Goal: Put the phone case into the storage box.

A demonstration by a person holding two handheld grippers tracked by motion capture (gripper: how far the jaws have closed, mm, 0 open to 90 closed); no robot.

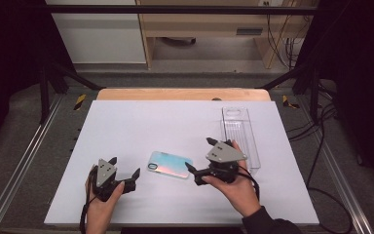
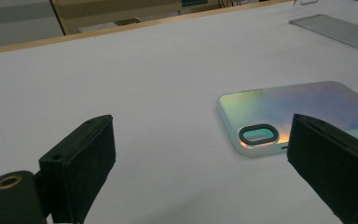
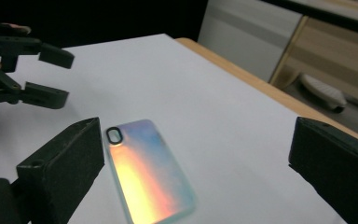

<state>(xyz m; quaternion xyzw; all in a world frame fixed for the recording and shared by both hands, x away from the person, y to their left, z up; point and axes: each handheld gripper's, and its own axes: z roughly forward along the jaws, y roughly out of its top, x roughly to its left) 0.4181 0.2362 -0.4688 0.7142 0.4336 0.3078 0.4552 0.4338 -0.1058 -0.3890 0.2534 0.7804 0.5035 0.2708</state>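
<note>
An iridescent phone case (image 1: 170, 164) lies flat on the white table top (image 1: 141, 122), camera cutout toward the left. My left gripper (image 1: 125, 167) rests just left of it, jaws open and empty. In the left gripper view the case (image 2: 303, 105) lies ahead and to the right, near the right jaw of the gripper (image 2: 200, 154). My right gripper (image 1: 198, 154) hovers over the case's right end, open, holding nothing. The right gripper view has the case (image 3: 144, 172) below and between the wide jaws of that gripper (image 3: 198, 149), with the left gripper (image 3: 46, 74) beyond it.
A clear plastic tray (image 1: 240, 136) lies lengthwise at the right of the table, behind the right hand, and also appears far off in the left gripper view (image 2: 340, 30). A wooden edge (image 1: 182, 94) borders the table's far side. Metal rails (image 1: 19, 165) run along both sides.
</note>
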